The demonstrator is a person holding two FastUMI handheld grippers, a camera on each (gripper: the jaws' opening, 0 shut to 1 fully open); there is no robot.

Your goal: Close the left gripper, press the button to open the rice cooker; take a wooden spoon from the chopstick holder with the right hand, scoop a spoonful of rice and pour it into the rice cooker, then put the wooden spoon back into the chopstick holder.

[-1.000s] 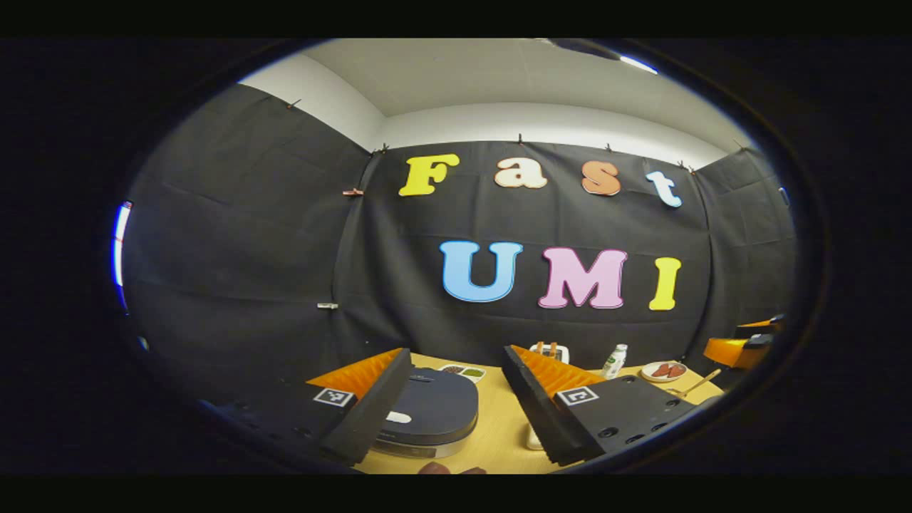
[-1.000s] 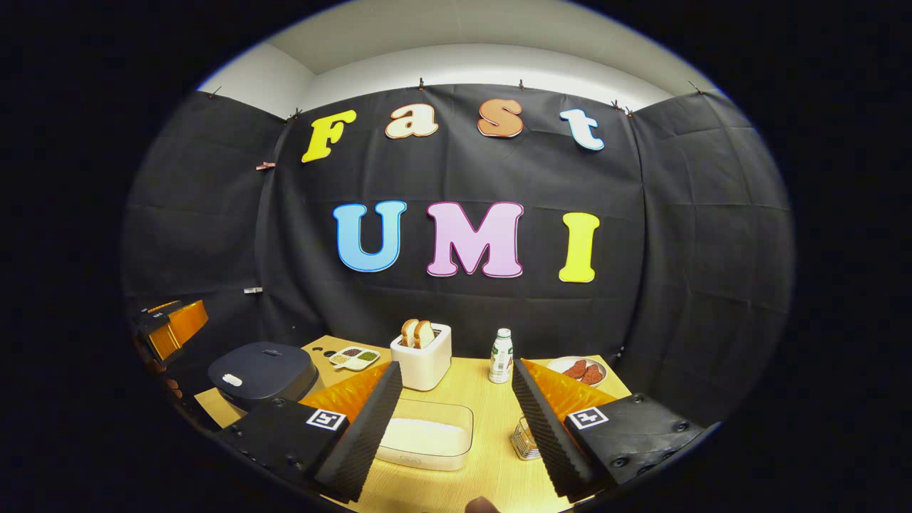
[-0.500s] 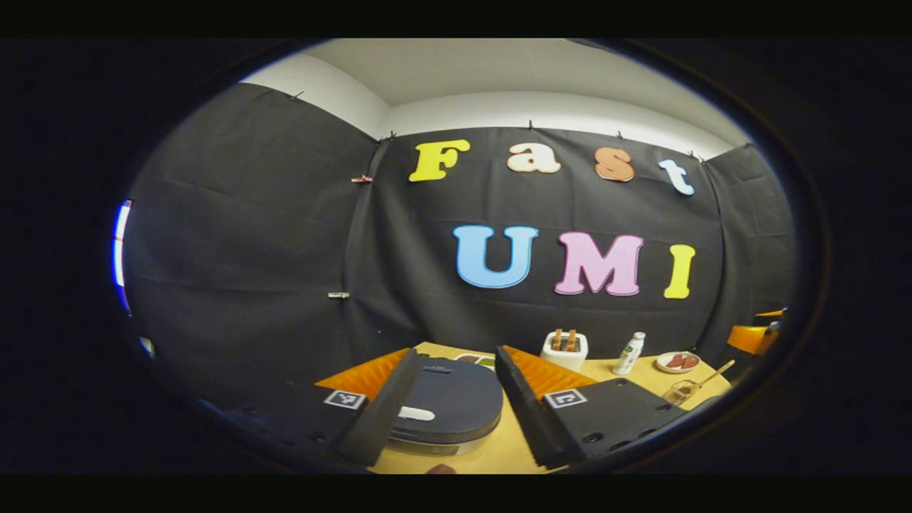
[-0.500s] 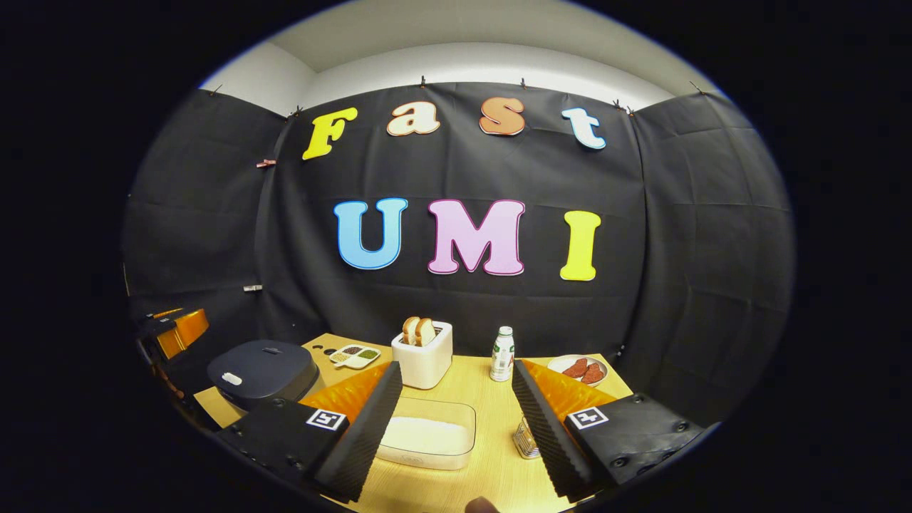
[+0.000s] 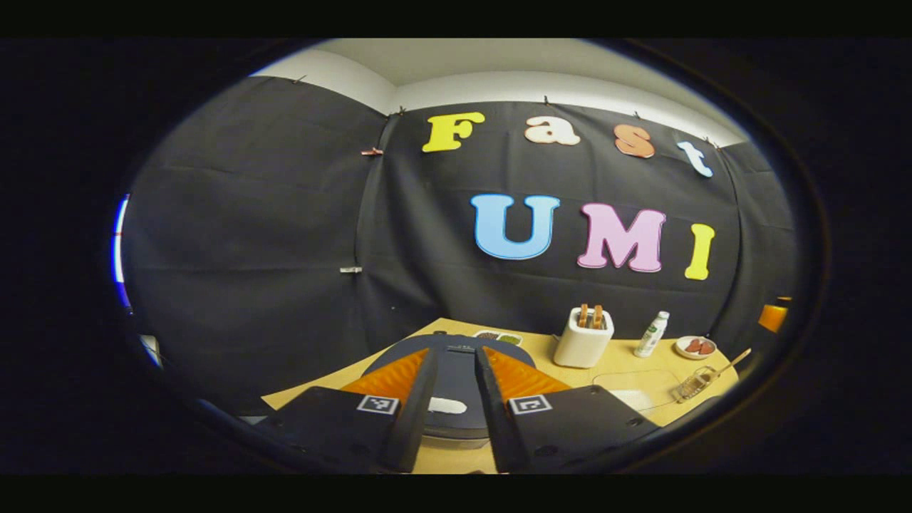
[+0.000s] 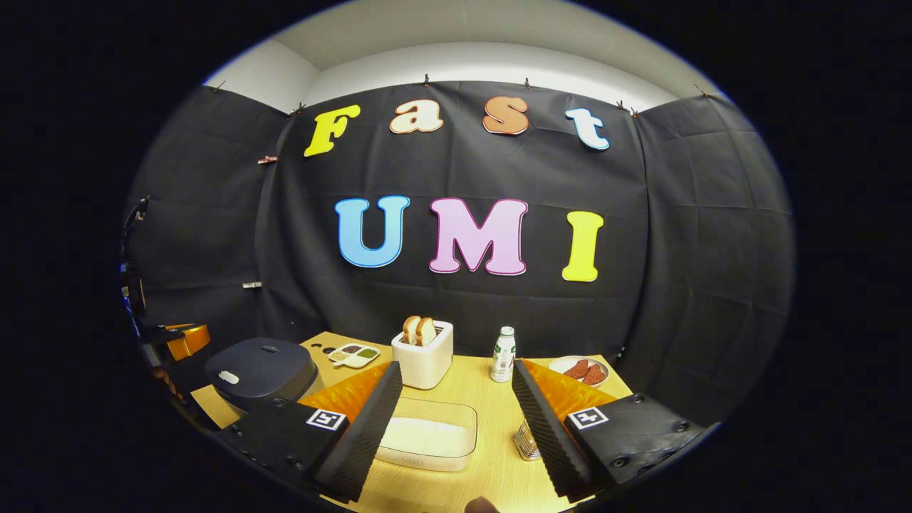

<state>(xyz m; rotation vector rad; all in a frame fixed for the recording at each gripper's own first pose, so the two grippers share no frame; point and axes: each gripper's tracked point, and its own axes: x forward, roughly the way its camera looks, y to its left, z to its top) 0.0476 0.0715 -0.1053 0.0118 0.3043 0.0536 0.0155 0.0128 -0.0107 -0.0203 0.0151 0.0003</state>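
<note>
The dark rice cooker (image 5: 456, 385) sits lid-down on the wooden table, right under my left gripper (image 5: 454, 351). Its fingers stand close together with a narrow gap, and the white lid button (image 5: 447, 406) shows between them. In the right gripper view the cooker (image 6: 260, 367) is at the left. My right gripper (image 6: 454, 365) is open and holds nothing, above a clear container of white rice (image 6: 427, 434). The wire chopstick holder (image 6: 526, 443) peeks beside its right finger. From the left gripper view the holder (image 5: 695, 385) lies far right with the wooden spoon (image 5: 734, 360) sticking out.
A white toaster (image 6: 425, 356) with two bread slices, a small bottle (image 6: 503, 355) and a plate of red food (image 6: 578, 370) stand along the back. A divided dish of grains (image 6: 353, 355) lies behind the cooker. The table's left edge (image 6: 203, 406) runs just past the cooker.
My left gripper's fingers have drawn much closer together and it has moved over the rice cooker, centring on the button. The right gripper has stayed nearly still.
</note>
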